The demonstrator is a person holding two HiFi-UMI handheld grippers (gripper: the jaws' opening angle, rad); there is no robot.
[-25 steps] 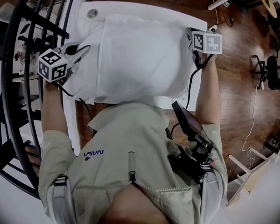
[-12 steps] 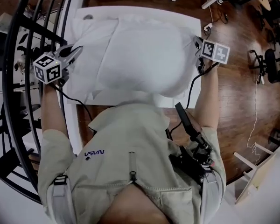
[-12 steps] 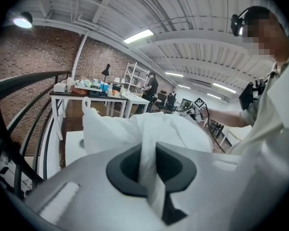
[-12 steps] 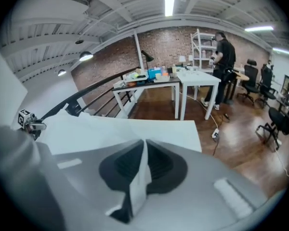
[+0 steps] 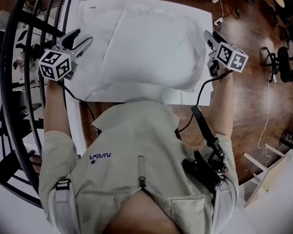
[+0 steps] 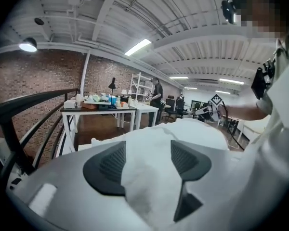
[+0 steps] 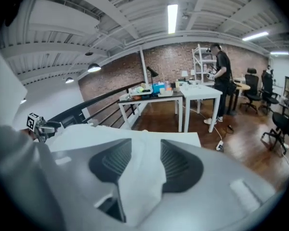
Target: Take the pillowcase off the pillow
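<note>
Both arms reach forward, the left arm [image 5: 54,106] and right arm [image 5: 223,101] nearly straight. The left gripper [image 5: 83,37] and right gripper [image 5: 208,38] point ahead and slightly downward, marker cubes uppermost. Each gripper's jaws have just been opening and stand apart, with a fold of pillowcase [image 6: 149,177] between the pads [image 6: 108,167].

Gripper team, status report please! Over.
Left gripper, right gripper: jaws just opened, pillowcase cloth between each pair. Pillowcase not off yet. Nothing in the way. Over.
</note>
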